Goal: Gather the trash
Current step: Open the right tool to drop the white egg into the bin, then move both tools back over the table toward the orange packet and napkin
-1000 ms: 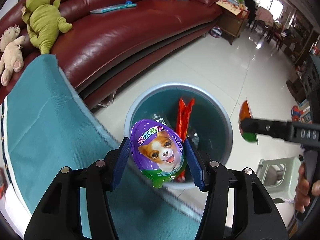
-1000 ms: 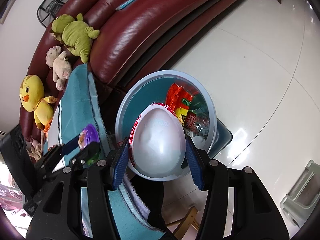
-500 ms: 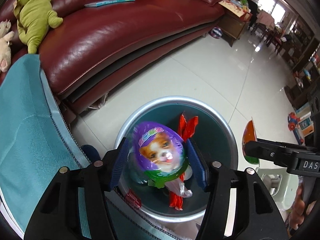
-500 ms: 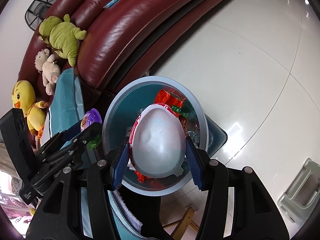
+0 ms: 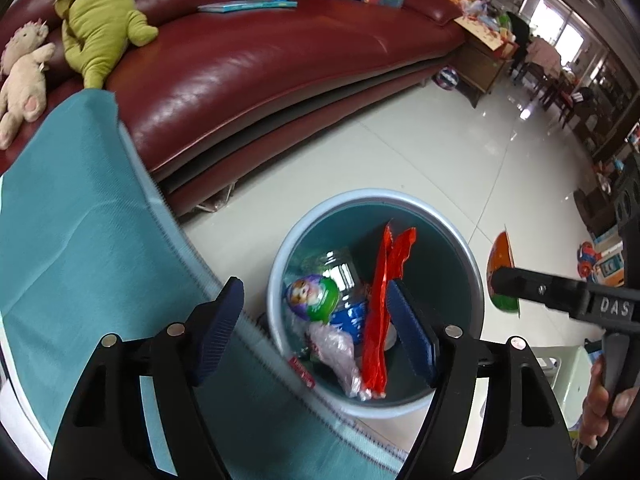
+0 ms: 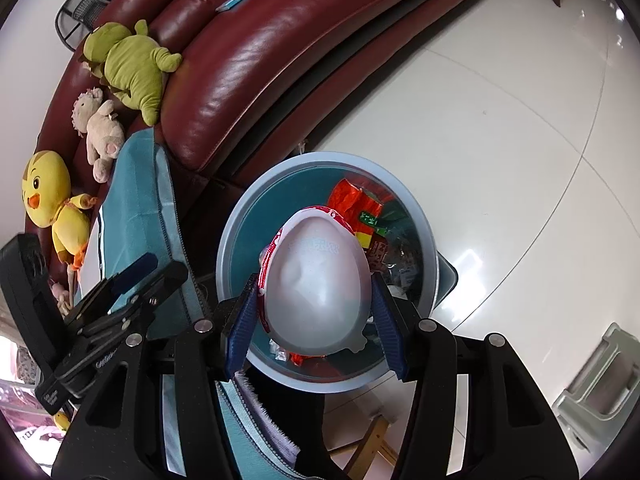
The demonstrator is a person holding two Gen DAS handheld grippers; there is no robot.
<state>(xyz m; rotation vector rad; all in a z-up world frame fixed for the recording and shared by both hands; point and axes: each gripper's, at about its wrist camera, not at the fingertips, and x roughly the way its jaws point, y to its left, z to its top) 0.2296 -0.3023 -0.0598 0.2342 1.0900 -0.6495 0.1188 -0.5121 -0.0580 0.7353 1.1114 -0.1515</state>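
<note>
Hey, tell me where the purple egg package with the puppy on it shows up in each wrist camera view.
Left wrist view: the purple egg package lies inside the trash bin, left of the red wrapper, between the opening fingers of the left gripper, which touch nothing.
Right wrist view: not visible; the white egg shell held by the right gripper covers much of the bin's inside.
Shared landmark: the green plush toy on the sofa.
</note>
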